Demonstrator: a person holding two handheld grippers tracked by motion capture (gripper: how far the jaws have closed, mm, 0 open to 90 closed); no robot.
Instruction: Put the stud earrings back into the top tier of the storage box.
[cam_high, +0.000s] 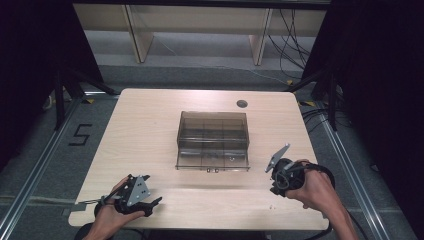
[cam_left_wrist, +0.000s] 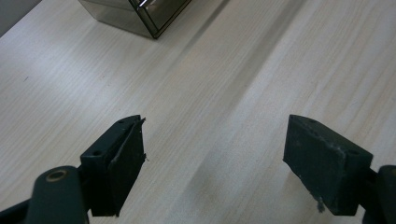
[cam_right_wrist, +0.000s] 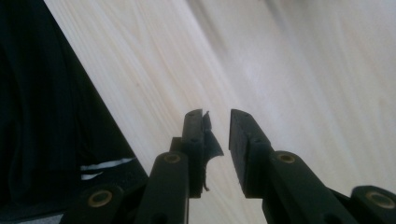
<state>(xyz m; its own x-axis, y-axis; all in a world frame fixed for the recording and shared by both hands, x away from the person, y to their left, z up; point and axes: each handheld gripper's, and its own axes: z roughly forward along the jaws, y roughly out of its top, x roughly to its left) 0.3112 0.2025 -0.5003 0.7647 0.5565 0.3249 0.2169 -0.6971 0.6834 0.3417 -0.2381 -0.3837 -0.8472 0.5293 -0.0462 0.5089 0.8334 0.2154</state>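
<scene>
A clear box (cam_high: 213, 140) sits mid-table (cam_high: 150, 120). The left gripper (cam_high: 150, 206) at the near left corner has fingers wide apart; the right gripper (cam_high: 276, 191) near the right edge has fingers nearly together, empty.

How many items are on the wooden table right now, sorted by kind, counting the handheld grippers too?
Smoky clear plastic compartment box: 1
Black two-jaw grippers: 2, the left gripper and the right gripper
Total: 3
Neither gripper holds anything; the box stands alone at the middle of the table.
</scene>
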